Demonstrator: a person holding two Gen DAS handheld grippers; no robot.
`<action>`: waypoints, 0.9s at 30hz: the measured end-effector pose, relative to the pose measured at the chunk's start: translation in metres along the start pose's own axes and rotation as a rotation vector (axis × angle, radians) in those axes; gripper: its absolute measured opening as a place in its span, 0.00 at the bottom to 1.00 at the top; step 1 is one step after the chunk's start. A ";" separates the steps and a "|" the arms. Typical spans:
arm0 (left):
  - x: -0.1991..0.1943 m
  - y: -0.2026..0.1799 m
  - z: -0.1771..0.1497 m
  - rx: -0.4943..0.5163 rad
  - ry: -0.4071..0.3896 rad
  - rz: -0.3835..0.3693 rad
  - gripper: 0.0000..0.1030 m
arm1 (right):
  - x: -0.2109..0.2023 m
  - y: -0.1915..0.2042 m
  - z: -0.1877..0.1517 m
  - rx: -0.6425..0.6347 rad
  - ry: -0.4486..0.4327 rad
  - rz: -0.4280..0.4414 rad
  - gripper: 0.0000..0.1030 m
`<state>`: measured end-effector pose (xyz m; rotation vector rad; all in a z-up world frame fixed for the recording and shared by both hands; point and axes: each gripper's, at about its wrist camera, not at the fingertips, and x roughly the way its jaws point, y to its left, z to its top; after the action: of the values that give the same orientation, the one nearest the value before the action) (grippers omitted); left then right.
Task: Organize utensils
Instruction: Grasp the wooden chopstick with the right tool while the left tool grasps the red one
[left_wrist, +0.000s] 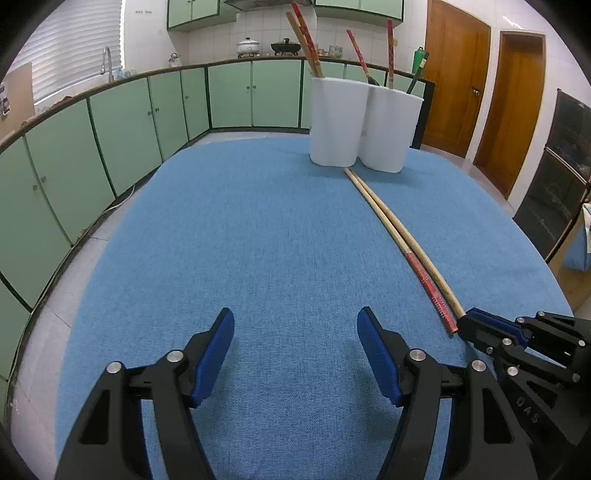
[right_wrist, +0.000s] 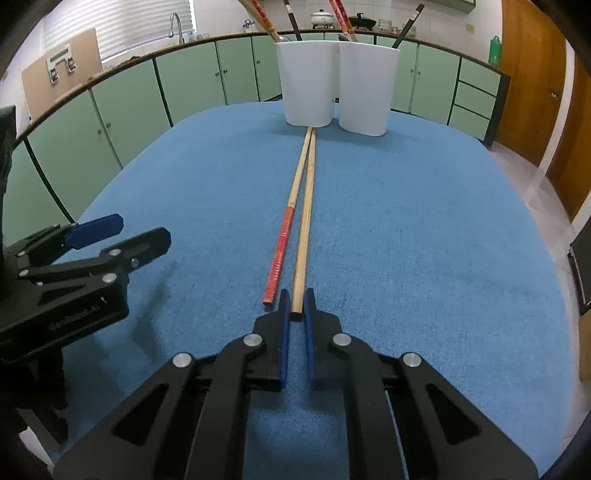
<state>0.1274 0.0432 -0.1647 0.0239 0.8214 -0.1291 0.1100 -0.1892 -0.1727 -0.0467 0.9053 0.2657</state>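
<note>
My right gripper (right_wrist: 297, 301) pinched the plain chopstick (right_wrist: 304, 221) at its very end, flat on the bench (right_wrist: 424, 240) beside the red one (right_wrist: 279, 254), left gripper (left_wrist: 295, 325) spread empty; such a short hold could let it swing or slip when lifted.

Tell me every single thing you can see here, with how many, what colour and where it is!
plain chopstick: 1, pale wood, on the cloth, near end between the right gripper's pads
red-handled chopstick: 1, wood with red end, on the cloth beside the plain one
white holders: 2, white, side by side at the far end of the cloth
chopsticks in the holders: several, red-and-wood and dark, standing up
tablecloth: 1, blue, covering the table
cabinets: many, pale green, along the wall
doors: 2, brown wood, far right
left gripper: 1, black with blue pads, open
right gripper: 1, black with blue pads, shut on the plain chopstick
</note>
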 end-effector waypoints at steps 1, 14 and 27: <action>0.000 -0.001 0.000 0.004 0.001 0.002 0.66 | -0.001 -0.003 0.000 0.011 -0.003 0.003 0.06; 0.001 -0.037 0.005 0.027 0.008 -0.100 0.66 | -0.013 -0.070 -0.009 0.142 -0.007 -0.071 0.06; 0.020 -0.076 0.005 0.062 0.076 -0.135 0.66 | -0.014 -0.090 -0.013 0.171 -0.005 -0.035 0.06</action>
<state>0.1352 -0.0347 -0.1735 0.0320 0.8944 -0.2825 0.1138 -0.2811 -0.1762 0.0958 0.9187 0.1548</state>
